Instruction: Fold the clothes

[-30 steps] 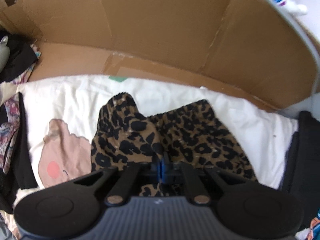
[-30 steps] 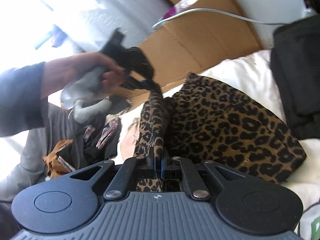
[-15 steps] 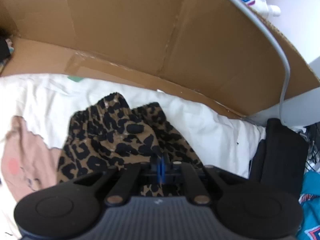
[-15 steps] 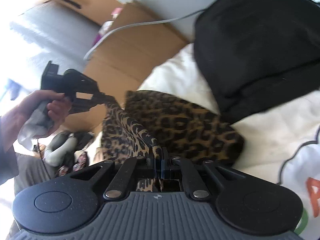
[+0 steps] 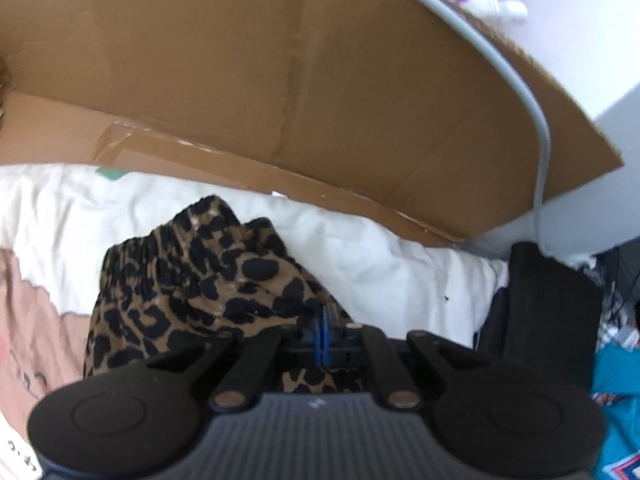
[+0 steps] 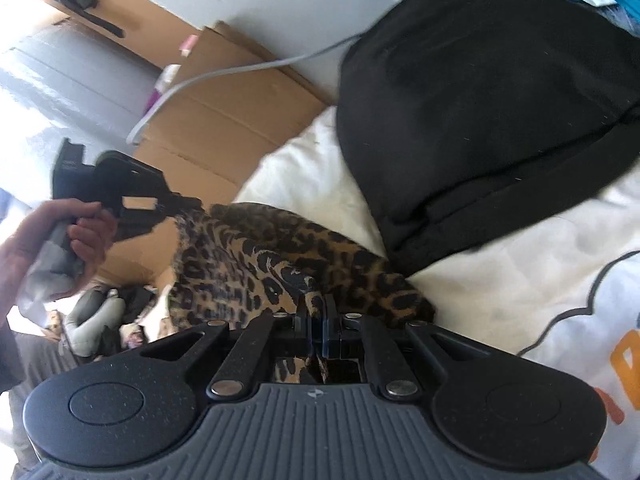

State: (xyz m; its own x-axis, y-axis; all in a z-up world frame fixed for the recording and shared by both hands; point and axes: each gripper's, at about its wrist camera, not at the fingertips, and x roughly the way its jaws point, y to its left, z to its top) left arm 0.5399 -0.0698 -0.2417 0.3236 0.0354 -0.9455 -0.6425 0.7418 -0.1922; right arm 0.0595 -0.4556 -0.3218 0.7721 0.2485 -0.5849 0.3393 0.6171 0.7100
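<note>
A leopard-print garment [image 5: 192,280] lies bunched on a white bed sheet [image 5: 380,264]. It also shows in the right wrist view [image 6: 248,268]. My left gripper [image 5: 323,320] is shut on one edge of the garment and holds that edge raised; in the right wrist view the left gripper [image 6: 188,202] shows at the garment's far corner, held by a hand. My right gripper [image 6: 318,316] is shut on another edge of the garment, close to the sheet.
A large brown cardboard box [image 5: 280,80] stands along the far side of the bed, with a grey cable [image 5: 536,112] over it. A folded black garment [image 6: 480,100] lies to the right. Printed white fabric [image 6: 560,320] and more clothes lie around.
Both grippers have swung to the right with the leopard garment held. The garment is folded over and more bunched. The black garment has come closer in the right view.
</note>
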